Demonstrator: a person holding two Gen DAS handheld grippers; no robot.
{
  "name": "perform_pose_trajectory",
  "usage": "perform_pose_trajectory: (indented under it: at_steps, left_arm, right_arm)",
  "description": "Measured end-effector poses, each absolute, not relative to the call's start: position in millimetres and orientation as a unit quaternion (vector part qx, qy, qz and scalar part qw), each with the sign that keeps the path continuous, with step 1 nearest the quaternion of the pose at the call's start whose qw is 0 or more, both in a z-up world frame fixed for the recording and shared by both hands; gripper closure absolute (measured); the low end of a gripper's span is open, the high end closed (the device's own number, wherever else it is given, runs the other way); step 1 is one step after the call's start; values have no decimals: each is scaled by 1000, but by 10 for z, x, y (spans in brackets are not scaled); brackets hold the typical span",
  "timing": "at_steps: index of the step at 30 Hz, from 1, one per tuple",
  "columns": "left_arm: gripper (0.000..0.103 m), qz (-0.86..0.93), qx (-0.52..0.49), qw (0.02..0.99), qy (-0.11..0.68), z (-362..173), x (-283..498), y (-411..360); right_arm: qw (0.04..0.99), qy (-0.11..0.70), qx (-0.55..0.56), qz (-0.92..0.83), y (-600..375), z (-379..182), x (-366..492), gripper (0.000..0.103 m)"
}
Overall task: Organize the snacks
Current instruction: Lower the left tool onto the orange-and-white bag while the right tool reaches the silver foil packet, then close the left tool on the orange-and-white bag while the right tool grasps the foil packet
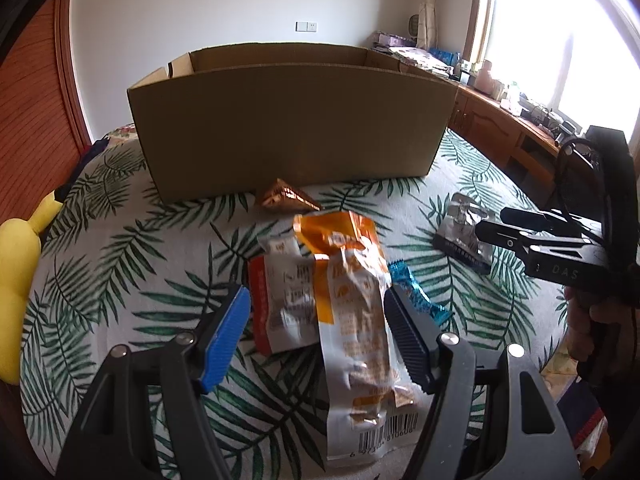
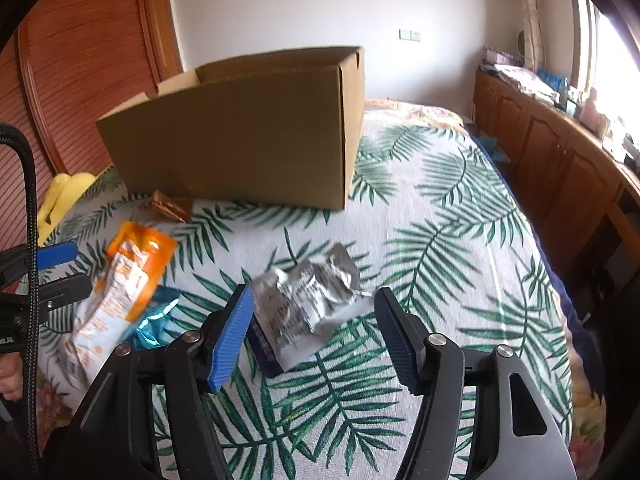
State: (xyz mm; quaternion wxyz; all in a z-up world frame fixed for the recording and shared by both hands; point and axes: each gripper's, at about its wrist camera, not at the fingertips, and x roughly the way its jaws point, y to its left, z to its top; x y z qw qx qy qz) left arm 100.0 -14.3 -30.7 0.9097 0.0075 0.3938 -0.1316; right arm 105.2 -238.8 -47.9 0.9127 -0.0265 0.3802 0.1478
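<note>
The left gripper (image 1: 316,336) straddles the orange packet (image 1: 356,304) with its jaws released, the right gripper (image 2: 314,334) likewise over the silver pouch (image 2: 304,308). Both lie on the bedspread (image 2: 440,240) near the box (image 1: 288,120). They look light, crinkly and slippery; pinch mid-body.

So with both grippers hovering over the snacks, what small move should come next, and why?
Probably lower the left gripper and close on the orange packet: its jaws stand open either side of it, pads not pressing. The cardboard box behind stands open. The right gripper likewise frames the silver packet.
</note>
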Motion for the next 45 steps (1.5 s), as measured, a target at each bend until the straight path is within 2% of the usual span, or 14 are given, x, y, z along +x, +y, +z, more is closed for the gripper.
perform_pose_trajectory:
  at_steps: [12,28,30,33,42,43,44,45]
  left_arm:
    - [33,-142,0,902,407,-435,888,-221]
    - [36,-145,-3,899,414,-517,711,-299]
    - [41,-147,4,897,418,-544,682,-335]
    - [43,-145,16,896,419,-575,692,-394]
    - [43,-120,48,900,416,-608,812,-474]
    - [45,-120,49,901,415,-609,811,-473]
    - [56,-121,51,902,412,-605,800,-466]
    - [59,-125,49,902,411,-597,786,-451]
  right_arm:
    - [894,426,-14,137,-2386,-627,1375,33]
    - [900,410,-56,134,-2246,-669,1395,30]
    - [901,409,-55,133,-2253,-675,1400,30]
    - [902,408,-54,132,-2223,-670,1355,30]
    - [901,409,-44,136,-2254,-665,1335,30]
    - [901,409,-44,136,-2257,-666,1337,30]
    - [902,408,-44,136,-2261,-668,1343,30]
    - [902,408,-44,136,-2261,-667,1341,30]
